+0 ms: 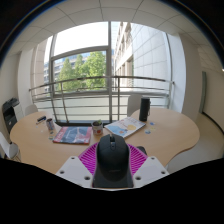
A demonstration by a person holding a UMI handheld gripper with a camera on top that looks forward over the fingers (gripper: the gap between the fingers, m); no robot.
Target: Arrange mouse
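Note:
A black computer mouse (112,158) sits between my gripper's fingers, its nose pointing ahead toward the table. My gripper (112,160) is shut on it: the magenta pads (88,156) press on both of its sides, and it is held up above the round wooden table (170,132). The mouse hides the fingertips and the table just ahead.
On the table lie a book or magazine (72,134), a dark cup (98,127), papers (124,127), small bottles (49,126) and a dark speaker (145,108). Beyond stands a large window with a railing (100,88). A chair (10,115) is at the table's left.

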